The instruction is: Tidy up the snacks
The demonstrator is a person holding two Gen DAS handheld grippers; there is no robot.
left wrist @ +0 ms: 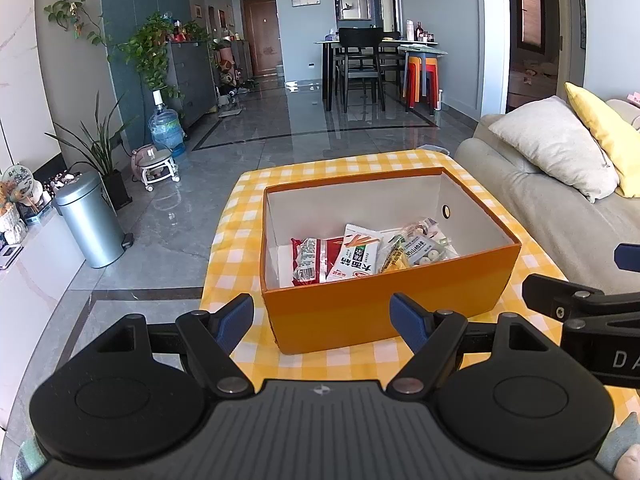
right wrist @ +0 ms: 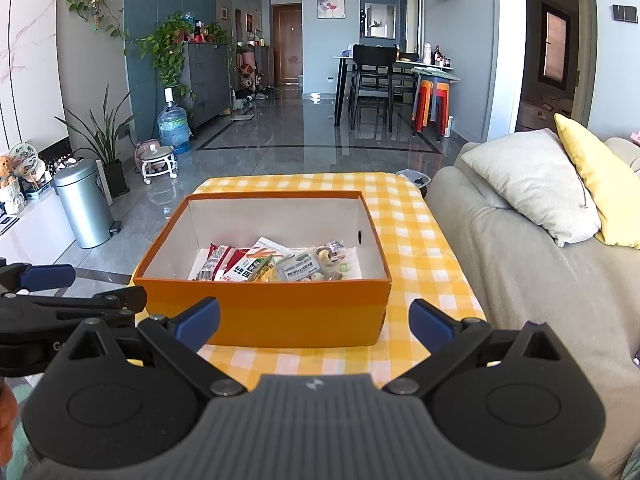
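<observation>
Snack packets (left wrist: 362,252) all lie in the orange box (left wrist: 384,304), bunched toward its near wall; the box sits mid-table on the checked cloth (left wrist: 248,208). No loose snacks show on the cloth, so sorting looks done. Left gripper (left wrist: 322,318) and right gripper (right wrist: 316,322) sit at 6 o'clock of the box, jaws wide apart, holding nothing, parked clear of the box.
</observation>
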